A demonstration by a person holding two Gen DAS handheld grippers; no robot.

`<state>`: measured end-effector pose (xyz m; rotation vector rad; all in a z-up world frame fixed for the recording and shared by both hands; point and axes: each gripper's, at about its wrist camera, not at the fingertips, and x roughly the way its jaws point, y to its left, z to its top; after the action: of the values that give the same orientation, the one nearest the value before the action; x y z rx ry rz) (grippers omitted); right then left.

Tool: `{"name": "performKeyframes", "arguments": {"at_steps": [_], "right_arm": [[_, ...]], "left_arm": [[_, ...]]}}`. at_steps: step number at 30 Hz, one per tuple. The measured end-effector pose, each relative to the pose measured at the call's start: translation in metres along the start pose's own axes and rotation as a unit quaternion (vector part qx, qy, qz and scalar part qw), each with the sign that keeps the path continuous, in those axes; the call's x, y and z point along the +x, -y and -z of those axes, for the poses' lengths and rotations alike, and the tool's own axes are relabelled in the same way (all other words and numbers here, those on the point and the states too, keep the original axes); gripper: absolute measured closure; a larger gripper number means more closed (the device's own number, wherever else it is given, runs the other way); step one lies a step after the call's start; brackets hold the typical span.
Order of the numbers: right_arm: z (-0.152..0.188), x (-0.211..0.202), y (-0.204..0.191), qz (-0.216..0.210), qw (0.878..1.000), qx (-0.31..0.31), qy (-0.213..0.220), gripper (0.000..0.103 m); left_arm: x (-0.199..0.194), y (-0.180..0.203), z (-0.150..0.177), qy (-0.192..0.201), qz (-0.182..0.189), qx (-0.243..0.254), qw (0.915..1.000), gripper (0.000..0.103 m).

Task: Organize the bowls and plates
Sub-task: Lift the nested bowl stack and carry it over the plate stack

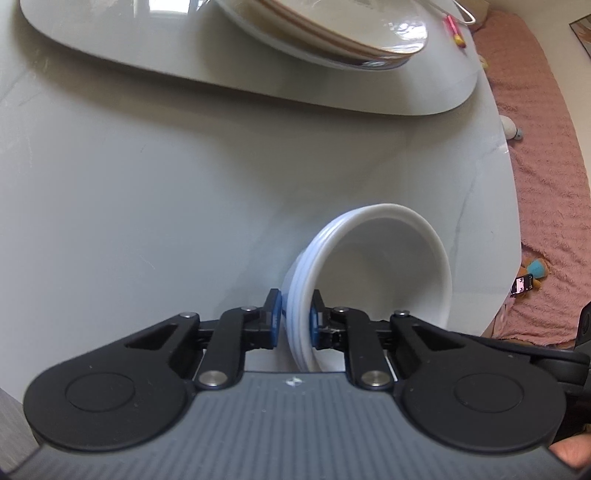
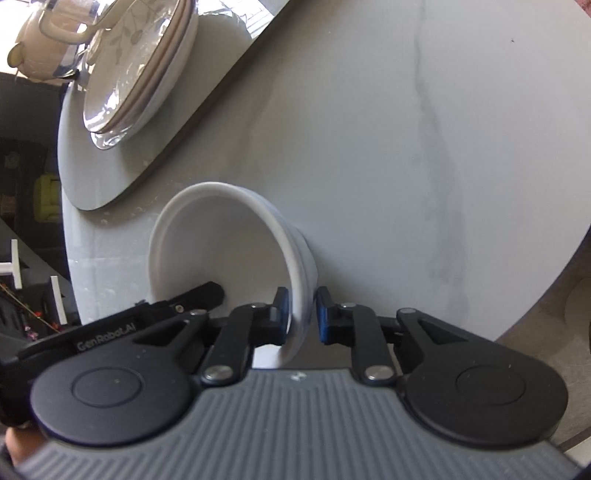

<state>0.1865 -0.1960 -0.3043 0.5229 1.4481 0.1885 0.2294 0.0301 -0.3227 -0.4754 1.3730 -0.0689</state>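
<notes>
A stack of white bowls (image 1: 376,266) stands on the marble table, also in the right wrist view (image 2: 221,251). My left gripper (image 1: 295,317) is shut on the stack's rim, one blue pad outside and one inside. My right gripper (image 2: 303,314) straddles the opposite rim with its blue pads set around the wall, and a small gap shows at the right pad. A stack of beige-rimmed plates (image 1: 325,33) sits on the raised turntable (image 1: 147,62), also in the right wrist view (image 2: 136,74).
A teapot (image 2: 48,40) stands behind the plates. A pink item (image 1: 456,31) lies on the turntable edge. The table edge (image 1: 509,206) curves at the right, with a pink blanket (image 1: 543,184) and toys beyond. Dark furniture is left of the table (image 2: 29,184).
</notes>
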Motion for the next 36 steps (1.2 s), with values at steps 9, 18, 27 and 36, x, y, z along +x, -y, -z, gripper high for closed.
{"name": "performKeyframes", "arguments": {"at_steps": [9, 18, 27, 36], "right_arm": [[-0.001, -0.021, -0.006, 0.015, 0.999, -0.052, -0.006, 0.085], [-0.006, -0.05, -0.015, -0.004, 0.995, -0.096, 0.001, 0.084], [-0.007, -0.08, -0.019, -0.014, 0.993, -0.115, -0.005, 0.084], [-0.018, -0.091, -0.043, -0.039, 0.989, -0.141, -0.002, 0.084]], "left_arm": [[-0.02, 0.02, 0.01, 0.015, -0.011, 0.005, 0.9998, 0.085], [-0.059, 0.04, 0.022, 0.057, -0.011, -0.026, 0.998, 0.085], [-0.086, 0.049, 0.041, 0.072, -0.008, -0.045, 0.9963, 0.085], [-0.12, 0.044, 0.032, 0.105, -0.018, -0.07, 0.9918, 0.085]]}}
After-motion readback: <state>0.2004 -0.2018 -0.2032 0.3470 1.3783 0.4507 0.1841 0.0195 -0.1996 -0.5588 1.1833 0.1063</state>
